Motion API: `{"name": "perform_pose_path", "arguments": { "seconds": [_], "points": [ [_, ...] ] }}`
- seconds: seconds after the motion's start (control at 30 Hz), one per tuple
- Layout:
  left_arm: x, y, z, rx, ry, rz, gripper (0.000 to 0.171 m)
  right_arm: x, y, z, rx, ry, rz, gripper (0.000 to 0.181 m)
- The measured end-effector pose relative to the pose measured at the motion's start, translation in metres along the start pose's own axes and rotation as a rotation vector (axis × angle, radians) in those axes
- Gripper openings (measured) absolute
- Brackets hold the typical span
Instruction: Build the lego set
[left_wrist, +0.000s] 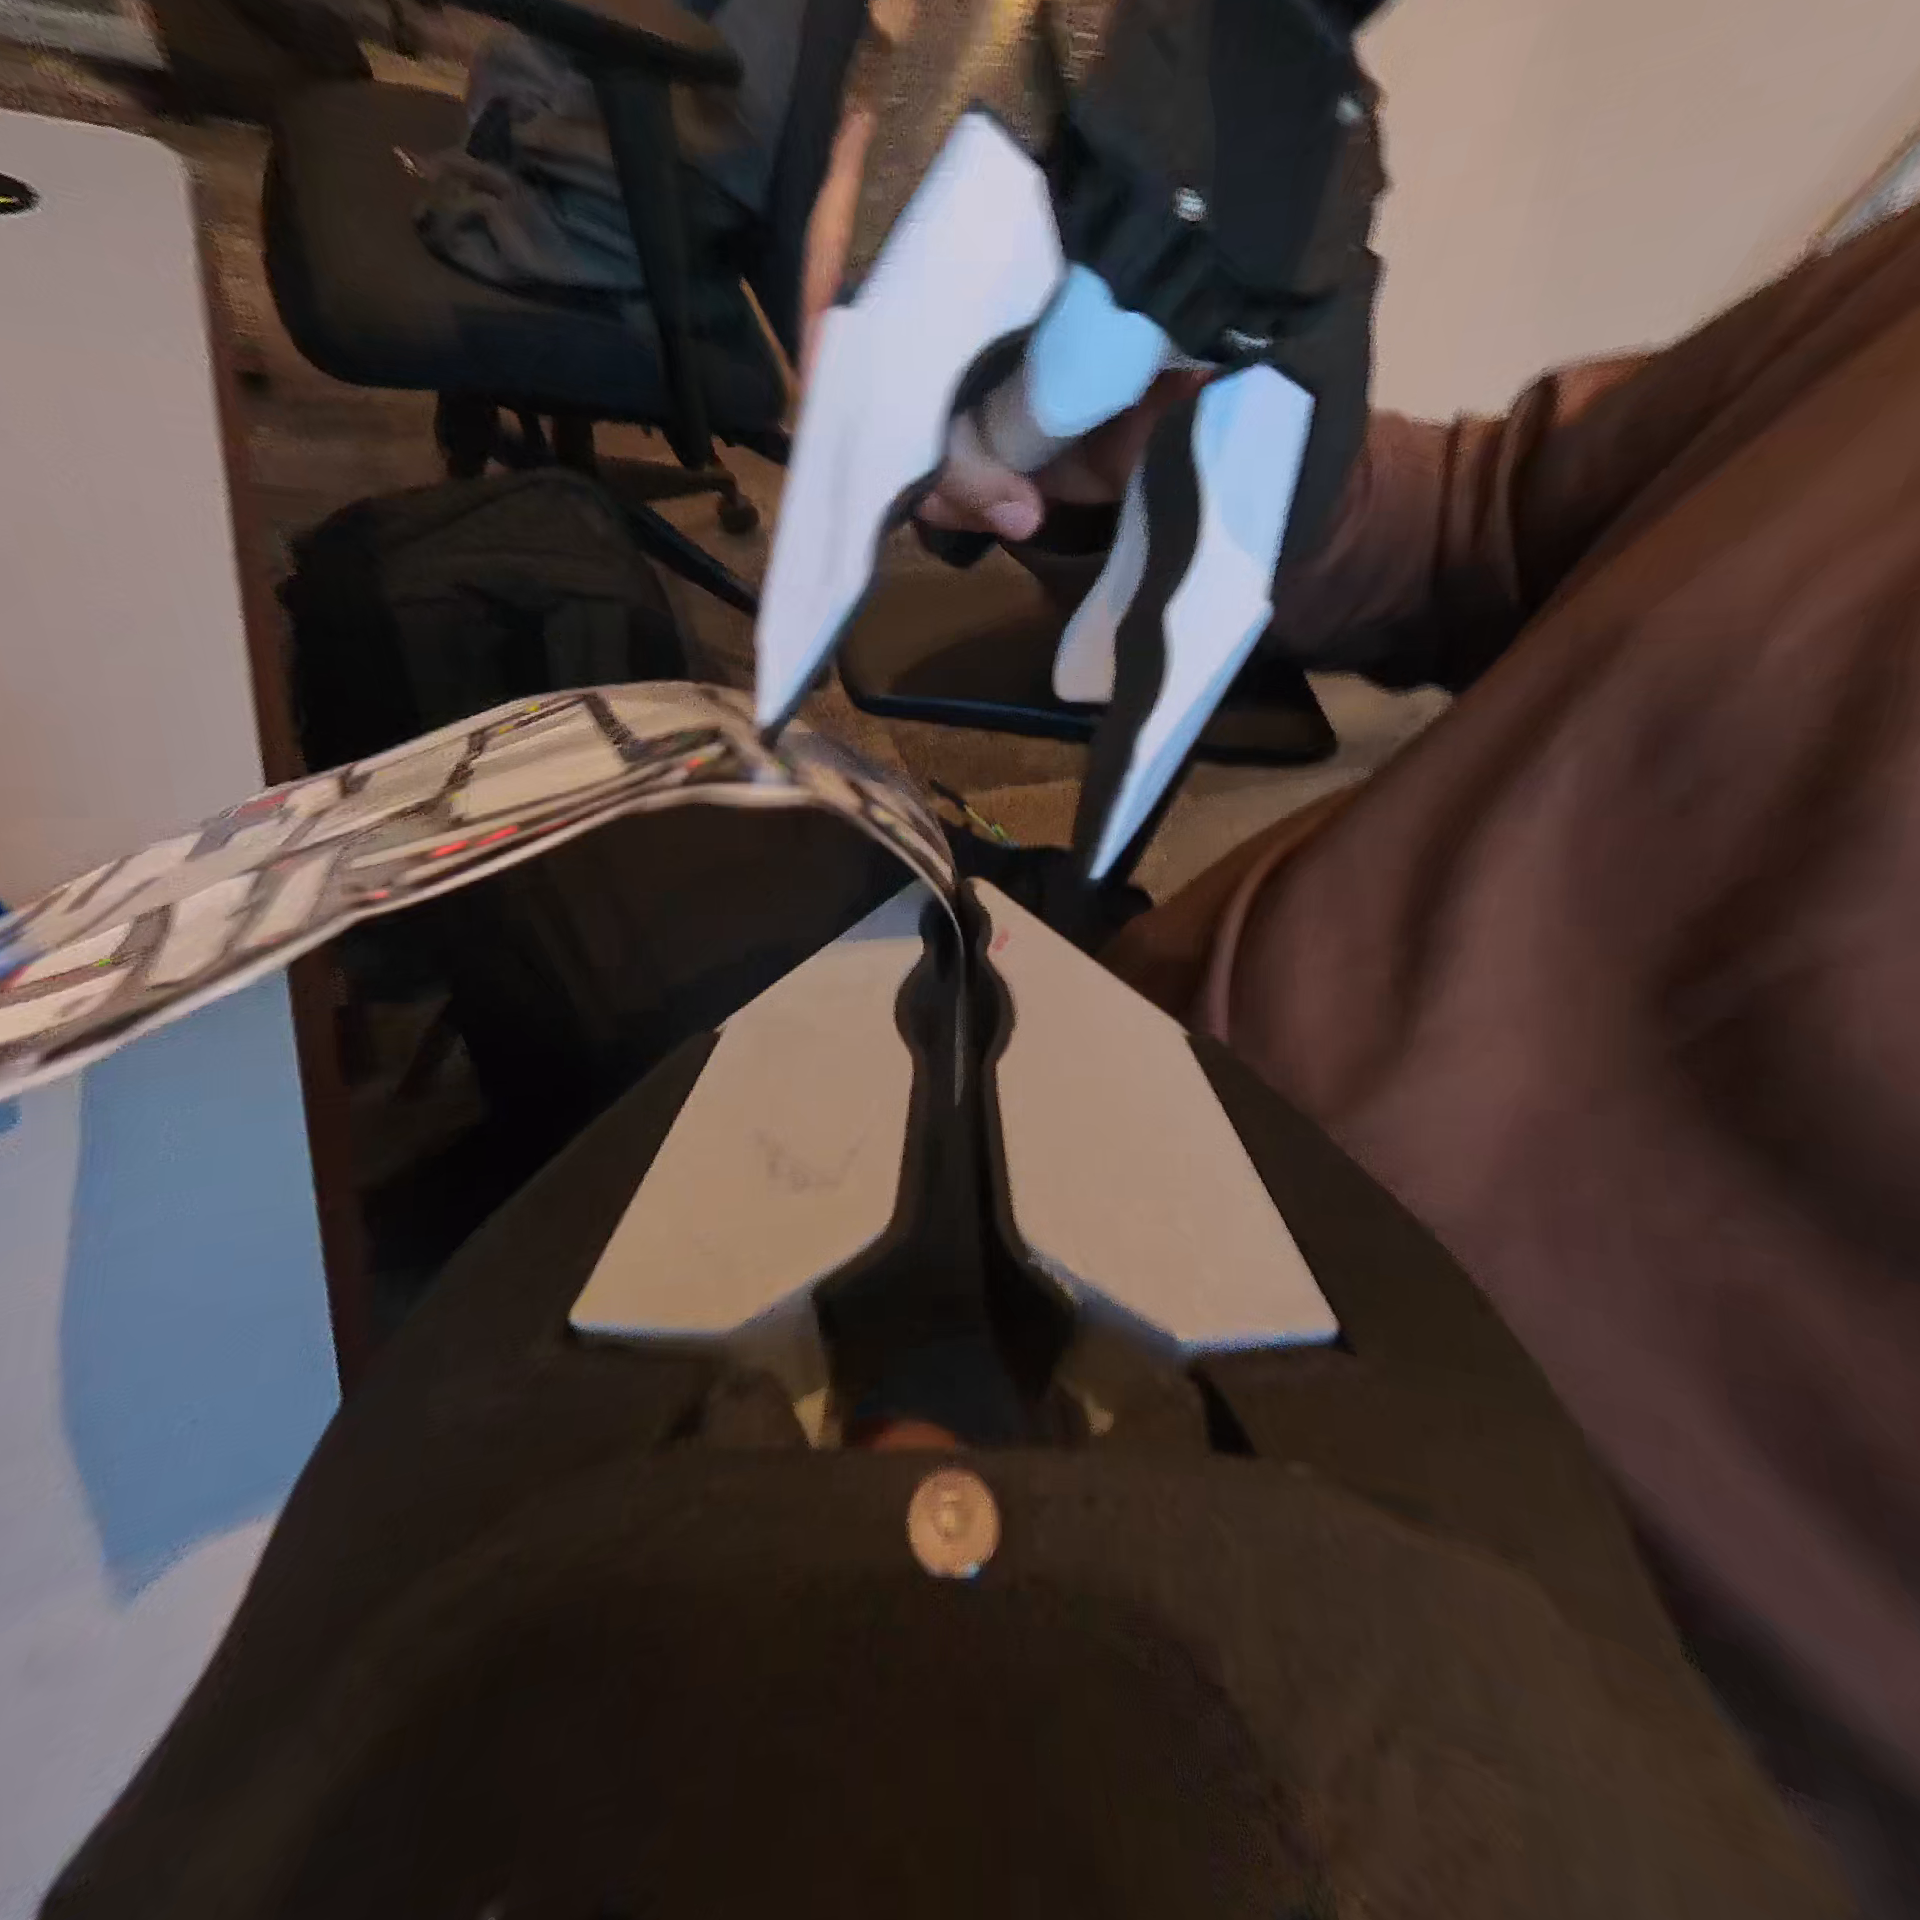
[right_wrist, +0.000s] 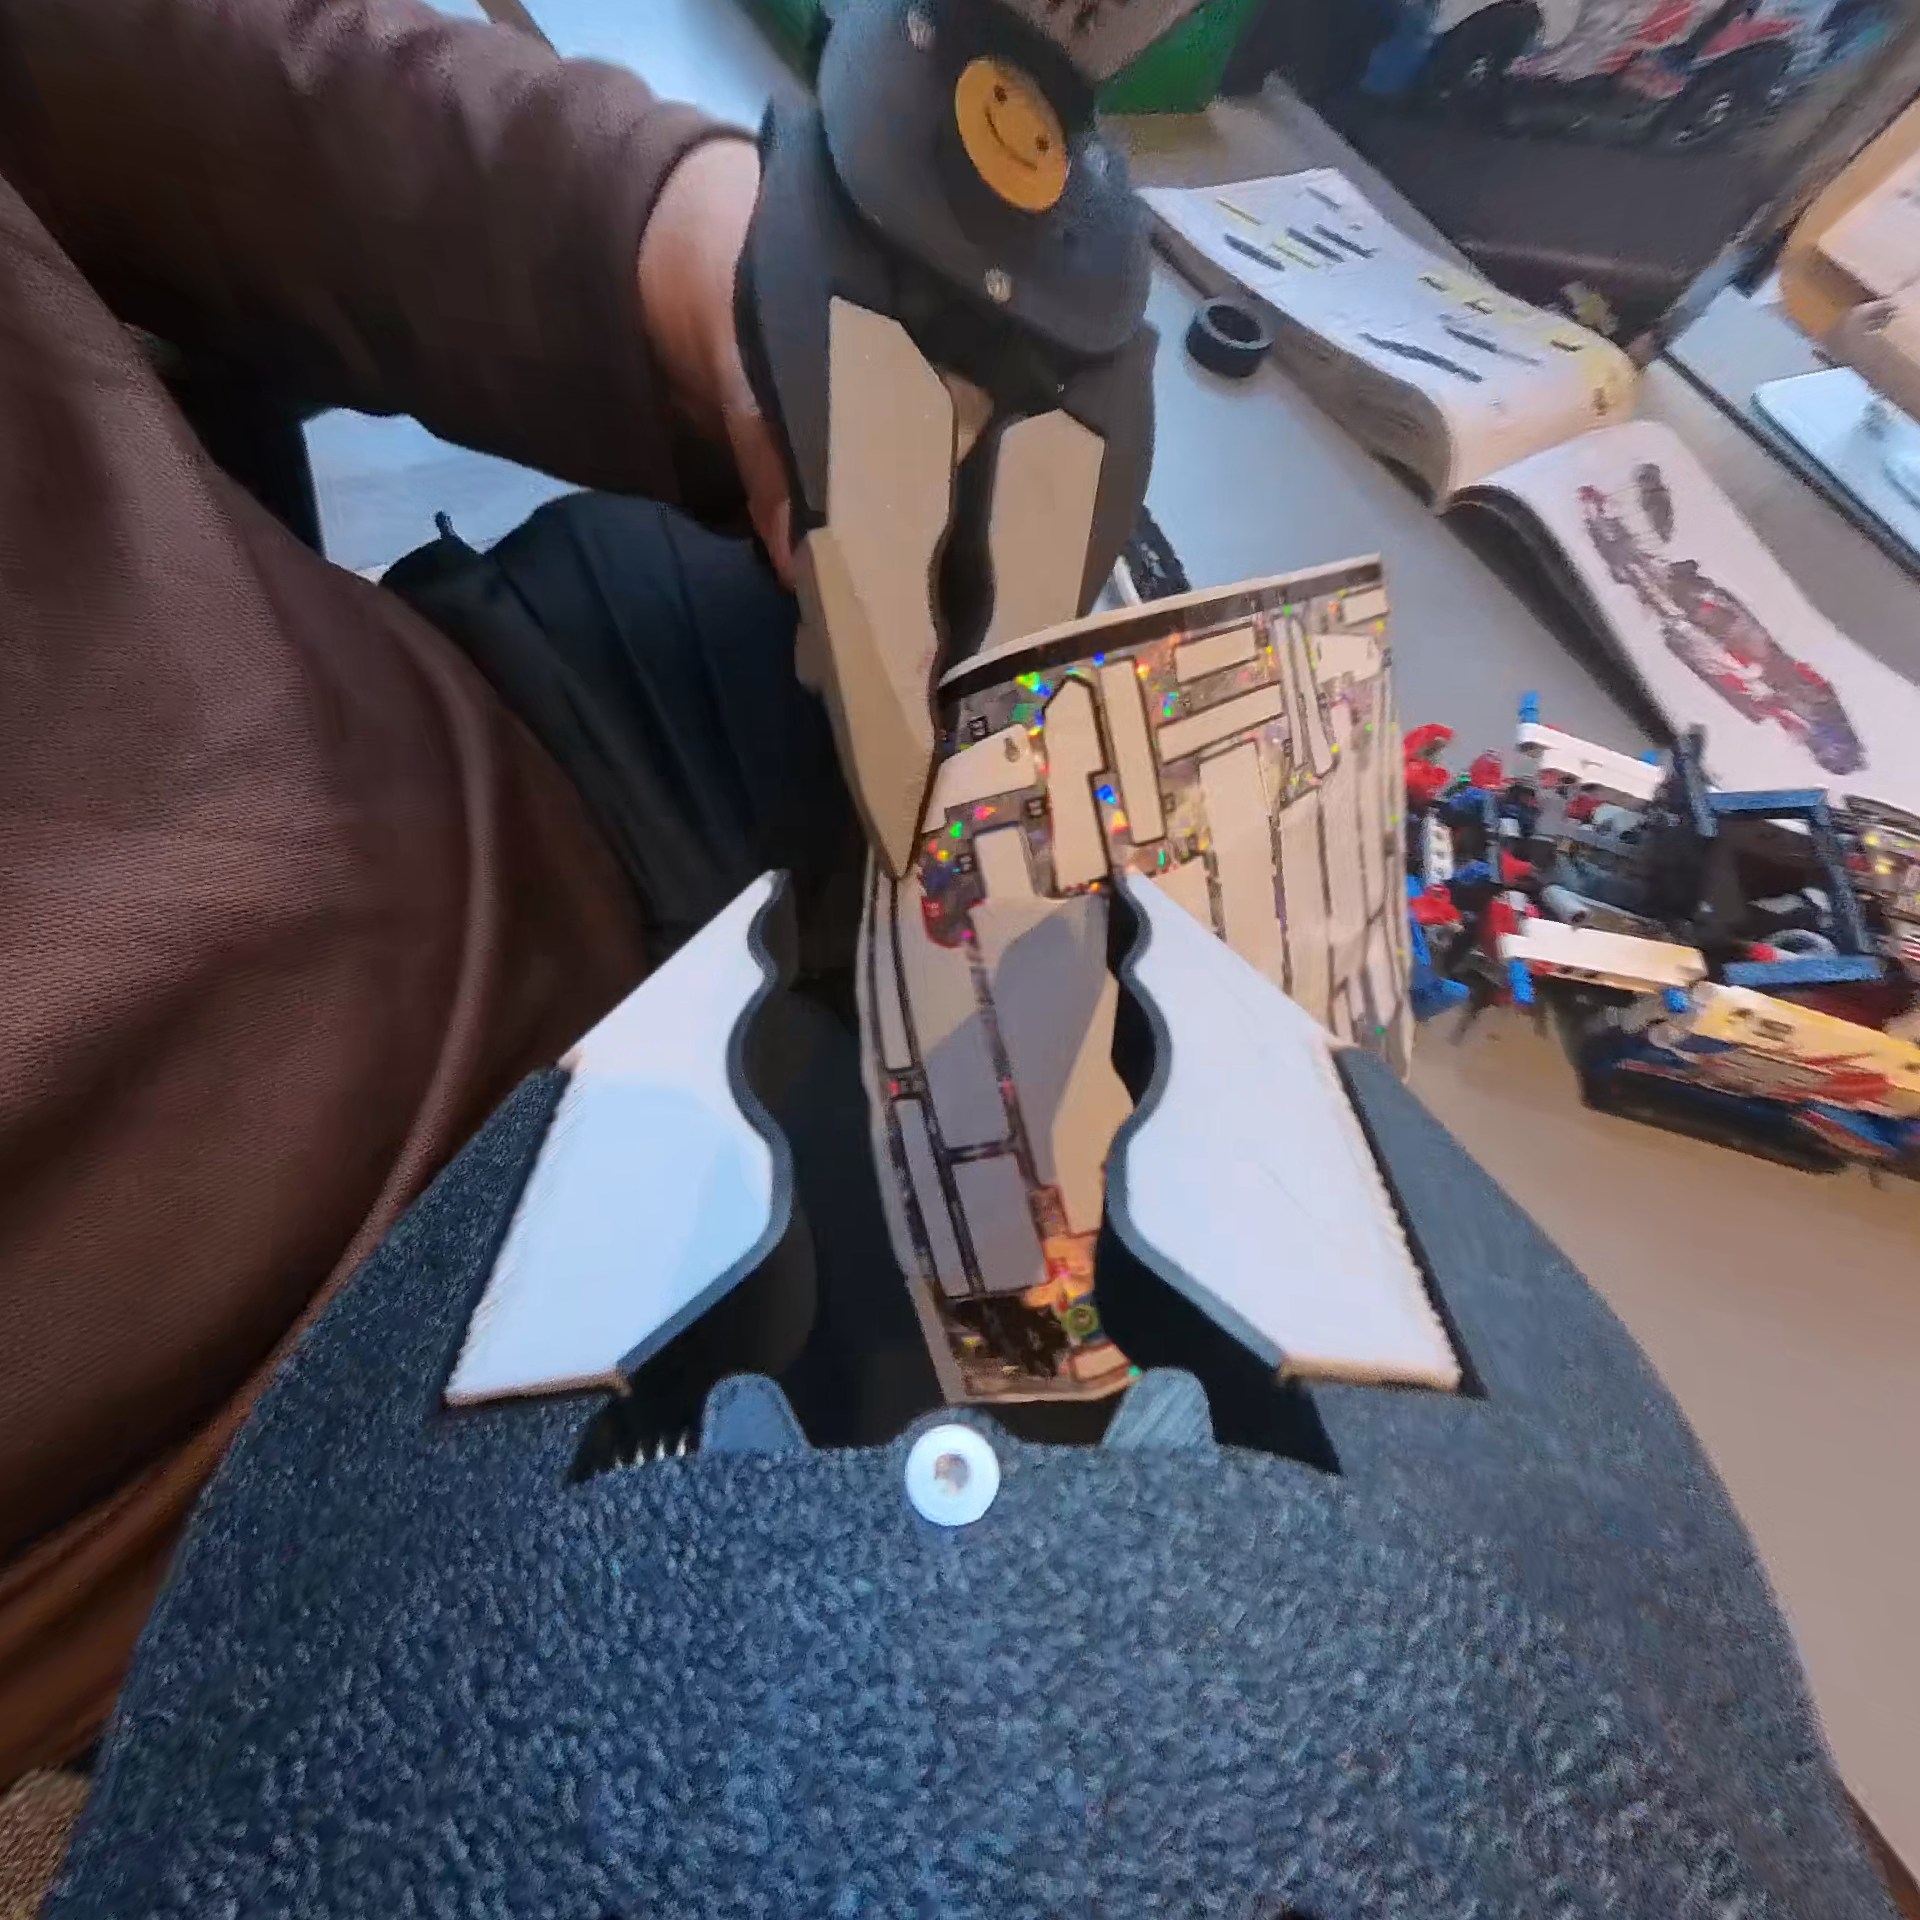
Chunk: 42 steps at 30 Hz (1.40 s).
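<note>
The sticker sheet (right_wrist: 1143, 831) is held up above the surface, pinched at one edge by the closed left gripper (left_wrist: 961, 914) — thin, bendy, easily torn; the right gripper (right_wrist: 945, 904) is spread open around it

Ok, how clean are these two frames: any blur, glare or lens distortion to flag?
Left wrist view: motion blur smears the sticker sheet and the right tongs; the background chair is soft and wide-angle bending shows at the edges. Right wrist view: sharper, but holographic glints sparkle on the sheet and the lego model is blurred.
</note>
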<state>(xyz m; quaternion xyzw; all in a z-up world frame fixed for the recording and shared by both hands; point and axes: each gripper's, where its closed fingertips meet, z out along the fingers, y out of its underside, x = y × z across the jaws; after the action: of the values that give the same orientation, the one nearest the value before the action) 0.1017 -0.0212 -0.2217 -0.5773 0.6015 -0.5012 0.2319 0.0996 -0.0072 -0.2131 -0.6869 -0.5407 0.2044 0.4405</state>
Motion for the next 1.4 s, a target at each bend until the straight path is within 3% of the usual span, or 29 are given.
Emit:
{"name": "perform_pose_path", "arguments": {
  "seconds": [0.1, 0.17, 0.3, 0.47, 0.6, 0.73, 0.9, 1.0, 1.17, 1.3, 1.4],
  "points": [
    [0.011, 0.009, -0.002, -0.095, 0.018, 0.081, 0.000, -0.007, 0.002, 0.011, -0.005, -0.051, 0.009, 0.060],
    [0.012, 0.015, -0.002, -0.149, 0.011, 0.121, 0.000, -0.013, 0.004, 0.015, -0.013, -0.089, 0.015, 0.049],
    [0.016, 0.017, 0.001, -0.168, 0.040, 0.114, 0.000, -0.021, 0.004, 0.023, 0.015, -0.132, 0.052, 0.041],
    [0.010, 0.027, -0.002, -0.215, 0.050, 0.061, 0.000, -0.022, -0.010, 0.014, 0.129, -0.196, 0.109, 0.072],
    [0.019, 0.020, -0.005, -0.204, 0.092, 0.096, 0.000, -0.027, -0.001, 0.024, 0.111, -0.221, 0.099, 0.077],
    [0.008, 0.001, -0.007, -0.106, 0.082, -0.074, 0.000, -0.026, 0.011, 0.035, 0.047, -0.125, 0.030, 0.052],
    [0.001, -0.001, -0.002, -0.086, 0.022, -0.071, 0.000, -0.003, 0.021, 0.030, 0.006, 0.022, 0.044, 0.015],
    [-0.005, -0.006, -0.004, -0.080, -0.039, -0.063, 0.000, 0.001, 0.024, 0.024, 0.014, 0.039, 0.068, 0.010],
    [-0.010, -0.022, -0.026, -0.001, -0.138, -0.018, 0.013, 0.009, 0.027, 0.014, 0.022, 0.066, 0.099, 0.006],
    [-0.020, -0.031, -0.046, -0.003, -0.305, 0.156, 0.038, 0.009, 0.022, 0.009, 0.056, 0.048, 0.121, 0.006],
    [-0.014, -0.036, -0.040, -0.027, -0.324, 0.242, 0.056, 0.007, 0.018, 0.009, 0.064, 0.033, 0.124, 0.006]
  ]
}}
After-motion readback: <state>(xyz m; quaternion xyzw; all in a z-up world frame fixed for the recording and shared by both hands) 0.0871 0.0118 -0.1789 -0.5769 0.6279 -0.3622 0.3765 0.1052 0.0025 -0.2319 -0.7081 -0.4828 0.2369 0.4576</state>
